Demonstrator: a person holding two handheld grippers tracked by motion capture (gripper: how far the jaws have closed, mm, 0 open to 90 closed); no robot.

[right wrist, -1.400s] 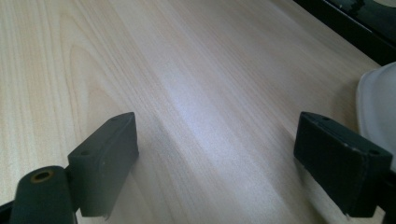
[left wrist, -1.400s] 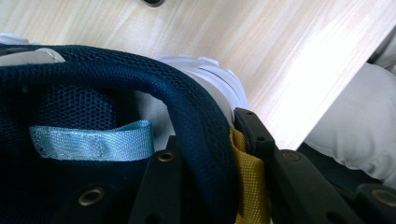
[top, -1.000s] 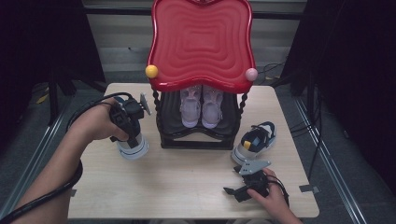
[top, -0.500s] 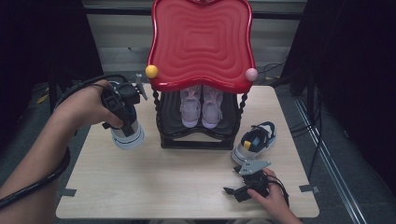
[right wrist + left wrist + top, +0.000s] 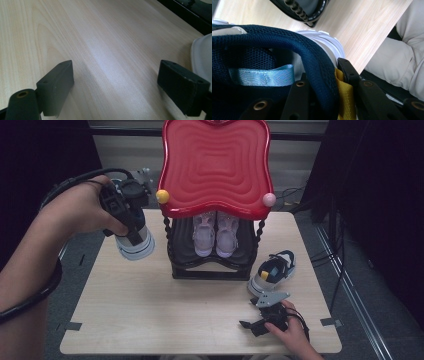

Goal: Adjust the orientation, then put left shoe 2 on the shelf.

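Observation:
In the high view my left gripper (image 5: 131,234) holds a navy and white sneaker (image 5: 137,245) in the air, left of the black shoe rack (image 5: 210,270). Up close, its jaws pinch the sneaker's navy mesh collar (image 5: 287,42), one jaw inside and one outside by a yellow tab; the left gripper (image 5: 324,91) is shut on it. The matching sneaker (image 5: 274,270) lies on the table to the right of the rack. My right gripper (image 5: 252,316) rests low at the table's front right, open, its jaws (image 5: 115,82) wide apart over bare wood.
The rack carries a red wavy top (image 5: 215,165) with a yellow ball (image 5: 162,196) and a pink ball (image 5: 269,199) at its corners. A pale pink pair of shoes (image 5: 216,235) stands inside. The wooden table (image 5: 150,320) stretches in front of the rack.
My left gripper has risen with the sneaker off the table, drifting slightly back. The right gripper and the other sneaker have stayed put.

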